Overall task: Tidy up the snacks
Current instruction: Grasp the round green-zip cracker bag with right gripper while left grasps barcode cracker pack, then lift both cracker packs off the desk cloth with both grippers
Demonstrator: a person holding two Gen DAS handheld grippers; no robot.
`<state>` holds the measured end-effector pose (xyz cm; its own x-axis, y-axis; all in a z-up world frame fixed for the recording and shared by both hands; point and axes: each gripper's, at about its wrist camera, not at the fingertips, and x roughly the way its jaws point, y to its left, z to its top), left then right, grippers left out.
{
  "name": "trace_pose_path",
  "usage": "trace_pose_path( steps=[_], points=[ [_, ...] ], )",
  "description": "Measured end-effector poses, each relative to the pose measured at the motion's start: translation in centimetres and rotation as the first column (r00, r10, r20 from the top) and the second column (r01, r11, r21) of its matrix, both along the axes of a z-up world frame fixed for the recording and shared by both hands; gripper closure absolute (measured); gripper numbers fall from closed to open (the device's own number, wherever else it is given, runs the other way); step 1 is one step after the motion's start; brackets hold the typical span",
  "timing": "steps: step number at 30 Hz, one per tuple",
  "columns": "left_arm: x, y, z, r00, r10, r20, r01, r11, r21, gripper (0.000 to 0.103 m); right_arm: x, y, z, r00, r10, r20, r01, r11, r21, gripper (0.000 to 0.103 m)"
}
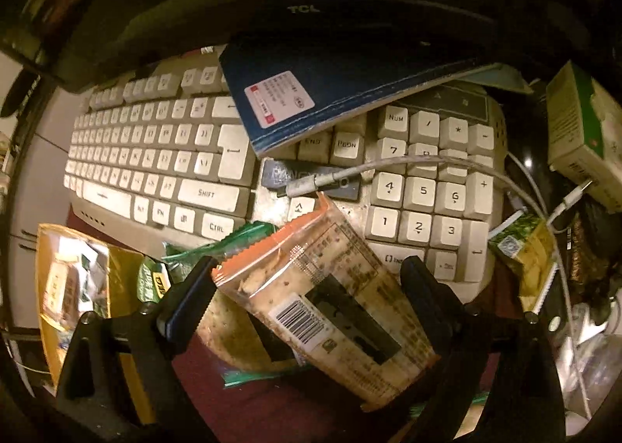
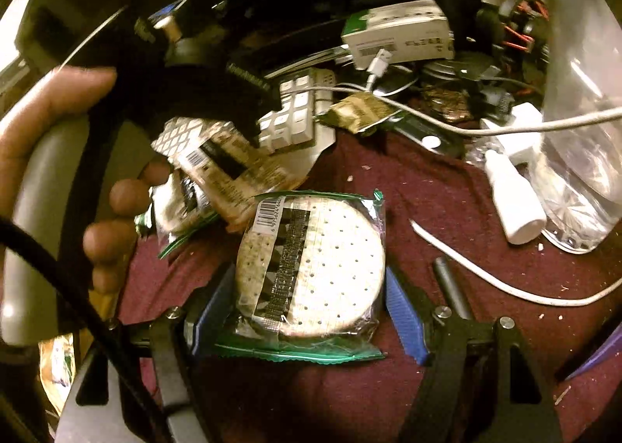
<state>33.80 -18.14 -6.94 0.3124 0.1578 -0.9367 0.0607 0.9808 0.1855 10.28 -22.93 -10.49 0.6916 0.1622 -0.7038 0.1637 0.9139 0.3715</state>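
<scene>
Left gripper [image 1: 307,279]: jaws spread wide, black fingers [image 1: 186,287] on either side of an orange-edged cracker packet [image 1: 326,295]; the packet lies slantwise between them, barcode up, its far end propped on the front edge of the keyboard [image 1: 163,140], its near end over the maroon cloth [image 1: 272,404]; the left finger sits just beside the packet's corner, contact not clear; the right finger stands apart from it; nothing clamped.

Under that packet: a green-edged packet [image 1: 241,233], partly hidden; a gold foil bag [image 1: 74,279] at the left edge of the cloth; a small green-and-yellow sachet [image 1: 525,256] beside the keyboard's right end.

A blue booklet [image 1: 330,93] lies across the upper middle of the keyboard; a white cable [image 1: 427,161] runs over the number keys; a green-and-white box [image 1: 583,124] at far right.

Right gripper [image 2: 311,307]: blue pads [image 2: 404,314] apart, straddling a green-edged round cracker packet [image 2: 311,268] flat on the cloth; the right pad sits just off the wrapper; the left pad is close against it, pressure not evident.

In the right wrist view a hand [image 2: 58,155] grips the left tool's handle; a white bottle [image 2: 513,194] and a clear plastic bottle [image 2: 583,132] lie near the cloth's right edge.
</scene>
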Motion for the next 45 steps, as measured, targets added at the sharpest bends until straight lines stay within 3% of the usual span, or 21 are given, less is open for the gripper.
trace_pose_path(
  steps=[5, 9, 15, 18, 22, 24, 29, 34, 38, 42, 45],
  points=[
    [-1.6, 0.3, -0.2, 0.991, -0.125, 0.036, 0.125, 0.992, 0.008, 0.009, -0.6, -1.0, 0.1, 0.999, -0.050, 0.005, 0.049, 0.998, 0.025, 0.028],
    [-4.4, 2.0, -0.3, 0.957, -0.287, 0.048, 0.288, 0.958, -0.005, 0.010, -0.6, -0.9, 0.2, 0.999, -0.044, 0.004, 0.044, 0.999, 0.022, 0.028],
    [-7.9, 5.3, -0.3, 0.902, -0.431, 0.011, 0.430, 0.900, -0.069, 0.013, -0.6, -1.1, 0.1, 0.999, -0.048, 0.006, 0.048, 0.998, 0.032, 0.028],
    [-9.8, 7.7, -0.3, 0.940, -0.341, 0.028, 0.342, 0.936, -0.081, 0.013, -0.6, -1.1, 0.1, 0.999, -0.047, 0.005, 0.047, 0.998, 0.031, 0.028],
    [-13.2, 10.9, 0.0, 0.976, -0.206, 0.073, 0.217, 0.953, -0.213, 0.012, -0.5, -0.8, 0.0, 0.999, -0.041, 0.004, 0.040, 0.999, 0.023, 0.028],
    [-14.0, 11.9, -0.5, 0.987, -0.142, 0.071, 0.157, 0.946, -0.285, 0.012, -0.4, -0.5, 0.0, 0.999, -0.032, 0.004, 0.032, 0.999, 0.014, 0.028],
    [-14.1, 13.5, -1.0, 0.999, -0.033, 0.029, 0.041, 0.936, -0.351, 0.012, -0.5, -0.3, 0.0, 1.000, -0.024, 0.005, 0.024, 1.000, 0.011, 0.028],
    [-18.8, 15.5, 1.3, 0.992, 0.050, 0.113, 0.002, 0.909, -0.416, 0.012, -0.4, -0.3, 0.0, 1.000, -0.022, 0.004, 0.022, 1.000, 0.011, 0.028],
    [-19.5, 13.7, 0.0, 1.000, 0.001, 0.009, 0.003, 0.903, -0.431, 0.012, -0.4, -0.3, 0.0, 1.000, -0.020, 0.005, 0.020, 1.000, 0.019, 0.028],
    [-18.6, 12.4, -1.2, 0.997, 0.046, -0.055, -0.068, 0.843, -0.534, 0.013, -0.6, -0.7, 0.0, 0.999, -0.044, 0.008, 0.044, 0.999, 0.030, 0.028],
    [-17.0, 11.4, -1.4, 0.996, 0.075, -0.053, -0.092, 0.849, -0.521, 0.012, -0.8, -1.2, 0.1, 0.998, -0.068, 0.011, 0.067, 0.997, 0.043, 0.028]
  ],
)
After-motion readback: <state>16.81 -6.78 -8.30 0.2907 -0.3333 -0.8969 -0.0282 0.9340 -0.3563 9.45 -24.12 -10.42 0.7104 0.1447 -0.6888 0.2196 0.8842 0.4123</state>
